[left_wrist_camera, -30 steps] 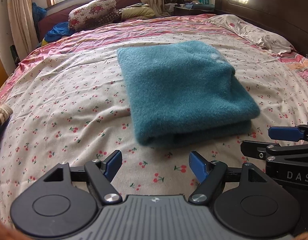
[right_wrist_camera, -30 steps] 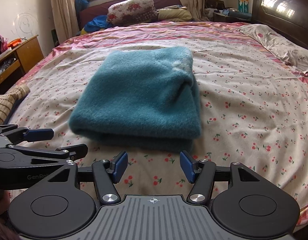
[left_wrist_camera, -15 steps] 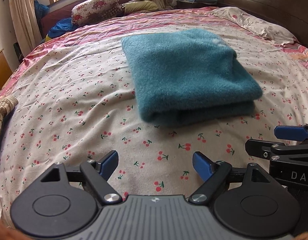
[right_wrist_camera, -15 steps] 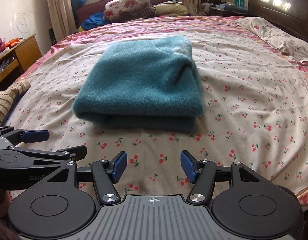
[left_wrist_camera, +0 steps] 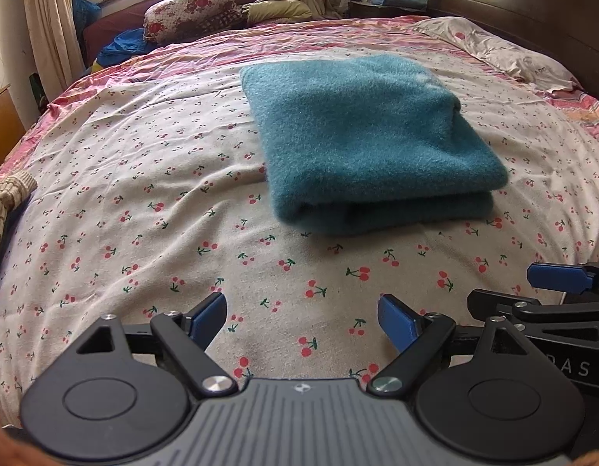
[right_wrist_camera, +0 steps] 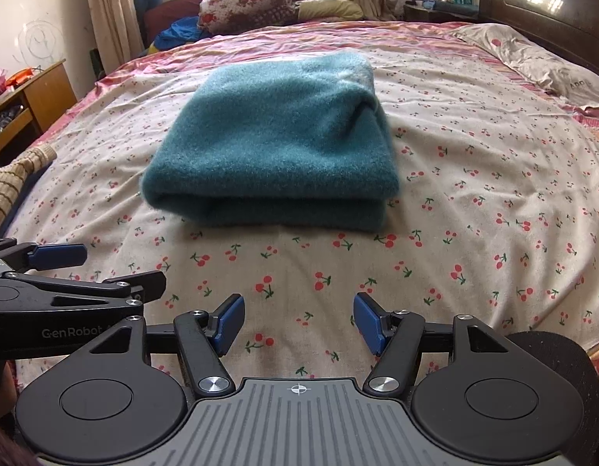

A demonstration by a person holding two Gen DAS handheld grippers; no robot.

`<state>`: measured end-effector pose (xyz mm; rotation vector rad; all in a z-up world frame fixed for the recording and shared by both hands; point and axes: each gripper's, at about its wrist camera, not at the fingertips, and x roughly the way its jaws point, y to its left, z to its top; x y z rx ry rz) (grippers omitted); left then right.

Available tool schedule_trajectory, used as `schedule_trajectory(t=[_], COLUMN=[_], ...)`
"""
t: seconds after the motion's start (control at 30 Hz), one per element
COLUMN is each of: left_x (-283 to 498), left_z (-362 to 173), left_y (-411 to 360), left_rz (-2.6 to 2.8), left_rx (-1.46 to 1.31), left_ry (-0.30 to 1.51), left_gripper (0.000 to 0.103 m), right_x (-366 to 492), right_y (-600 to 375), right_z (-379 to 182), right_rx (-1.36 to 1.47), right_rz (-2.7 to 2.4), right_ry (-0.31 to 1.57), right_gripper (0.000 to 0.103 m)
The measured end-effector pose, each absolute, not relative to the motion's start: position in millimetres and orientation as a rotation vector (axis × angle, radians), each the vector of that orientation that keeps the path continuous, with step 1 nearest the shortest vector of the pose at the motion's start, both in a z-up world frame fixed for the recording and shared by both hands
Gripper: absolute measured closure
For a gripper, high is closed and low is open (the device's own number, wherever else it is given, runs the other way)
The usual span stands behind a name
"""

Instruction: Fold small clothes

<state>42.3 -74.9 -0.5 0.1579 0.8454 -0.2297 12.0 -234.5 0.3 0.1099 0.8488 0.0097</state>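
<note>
Left edge: we note a striped knit cloth (left_wrist_camera: 6, 209) lying at the bed's near-left side, and a wooden cabinet (right_wrist_camera: 35, 97) beyond it by the wall.
Left gripper (left_wrist_camera: 302, 320): we see its jaws spread wide, blue pads (left_wrist_camera: 208, 320) facing each other with nothing between them; it hangs over bare sheet, short of the garment.
Bedsheet (left_wrist_camera: 144, 178): cream with a red cherry print, lightly wrinkled, with a pink band along the far side.
Teal garment (left_wrist_camera: 361, 136): we log it folded into a thick rectangle, fuzzy nap, resting flat mid-bed. The doubled fold faces the grippers, and two layers show along the near edge. It lies apart from both grippers, ahead of them.
Same garment, right wrist view (right_wrist_camera: 276, 139): left of centre here; its far right corner is bunched into a soft crease.
Right gripper (right_wrist_camera: 298, 324): we see its jaws spread, blue pads apart and holding nothing, above the sheet near the bed's front edge. It sits just beside the left gripper; each shows in the other's view.
Far end: floral pillow (left_wrist_camera: 190, 6) and an olive cushion (left_wrist_camera: 280, 9) under the window.
Right edge: pale pillow (right_wrist_camera: 532, 58) against the dark wooden headboard (right_wrist_camera: 547, 4).
</note>
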Motion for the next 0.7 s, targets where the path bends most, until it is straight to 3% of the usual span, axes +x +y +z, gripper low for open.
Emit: schedule_trajectory(t=[0.7], left_x=[34.3], left_z=[-3.6], left_y=[-69.5], left_rz=[-0.231], left_rx=[0.128], left_ry=[0.852], left_gripper=[0.011], right_x=[7.3], right_y=[-235.6], right_z=[-4.7], right_rx=[0.130], right_rz=[-0.014], right_ry=[0.848], right_gripper=[0.040])
